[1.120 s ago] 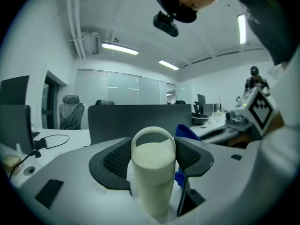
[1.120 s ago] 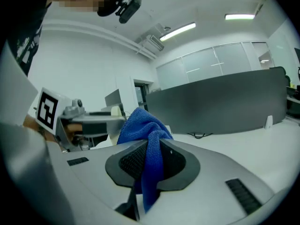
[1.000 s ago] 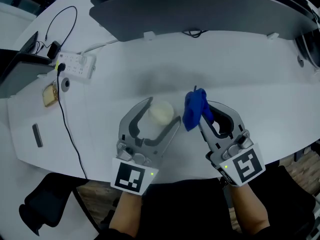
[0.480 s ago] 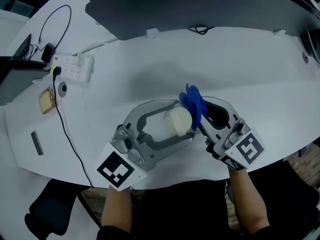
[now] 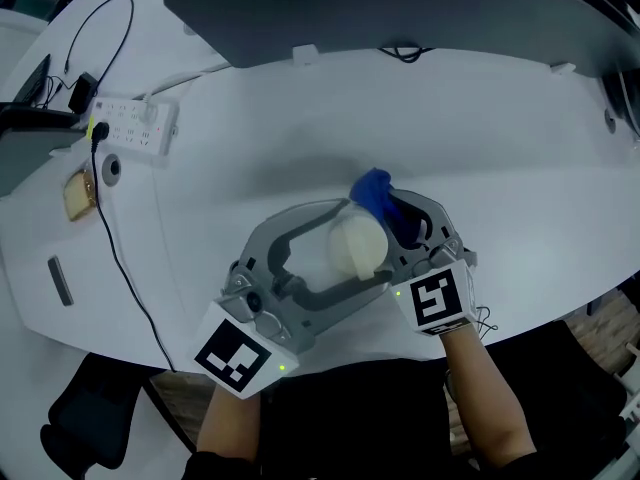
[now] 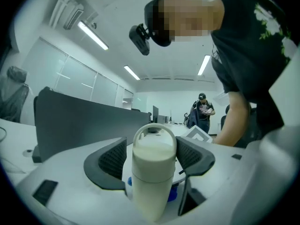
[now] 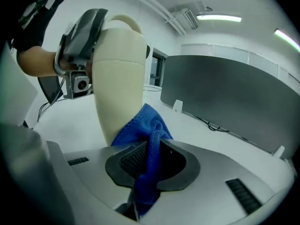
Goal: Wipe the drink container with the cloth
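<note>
The cream drink container (image 5: pixel 358 245) stands upright between the jaws of my left gripper (image 5: pixel 365 243), whose pads sit against both sides of its cap. In the left gripper view the container (image 6: pixel 152 172) fills the gap of the left gripper (image 6: pixel 151 156). My right gripper (image 5: pixel 395 213) is shut on the blue cloth (image 5: pixel 373 189), and it presses the cloth against the container's far right side. In the right gripper view the cloth (image 7: pixel 145 130) bunches out of the right gripper (image 7: pixel 150 163) and touches the lower wall of the container (image 7: pixel 119 74). The container's base is hidden.
A white power strip (image 5: pixel 130 125) with a black cable (image 5: pixel 120 258) lies at the table's left. A grey partition (image 5: pixel 400 8) runs along the back. A small brown object (image 5: pixel 78 193) and a dark strip (image 5: pixel 60 281) lie far left. The table's front edge is just under both hands.
The left gripper has swung to point right, with the container between its jaws. The right gripper has dropped and rolled, and its cloth has gone from beside the container to against it.
</note>
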`<state>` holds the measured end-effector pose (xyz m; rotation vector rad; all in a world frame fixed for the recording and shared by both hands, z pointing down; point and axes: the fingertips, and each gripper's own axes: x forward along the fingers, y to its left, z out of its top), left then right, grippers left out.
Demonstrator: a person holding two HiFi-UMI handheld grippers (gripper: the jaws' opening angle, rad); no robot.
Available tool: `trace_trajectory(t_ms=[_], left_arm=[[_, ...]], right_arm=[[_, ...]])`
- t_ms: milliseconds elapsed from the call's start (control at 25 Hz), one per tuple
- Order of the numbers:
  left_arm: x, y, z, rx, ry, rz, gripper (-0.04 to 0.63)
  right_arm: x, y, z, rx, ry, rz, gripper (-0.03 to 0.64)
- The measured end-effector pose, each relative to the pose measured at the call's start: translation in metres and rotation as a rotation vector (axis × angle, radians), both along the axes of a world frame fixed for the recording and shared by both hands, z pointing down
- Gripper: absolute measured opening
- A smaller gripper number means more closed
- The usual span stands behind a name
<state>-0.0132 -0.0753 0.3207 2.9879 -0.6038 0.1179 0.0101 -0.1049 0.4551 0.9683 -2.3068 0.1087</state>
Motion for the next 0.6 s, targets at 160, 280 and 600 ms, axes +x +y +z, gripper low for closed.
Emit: trace_trajectory(t_ms=[160, 280, 600], left_arm=[[-0.014, -0.001, -0.007, 0.09, -0.085, -0.251, 0.343], [-0.016, 0.004, -0.013, 0.133, -0.1, -0.439, 0.347], [-0.007, -0.009, 0.0, 0.07, -0.166, -0.574, 0.34]], right_arm=[[0.002, 0.001, 0.001, 0.023, -0.005, 0.031, 0.044], [0.001, 0.003, 0.0, 0.034, -0.01, 0.041, 0.044], [0.004, 0.009, -0.01, 0.018, -0.097, 0.089, 0.046]])
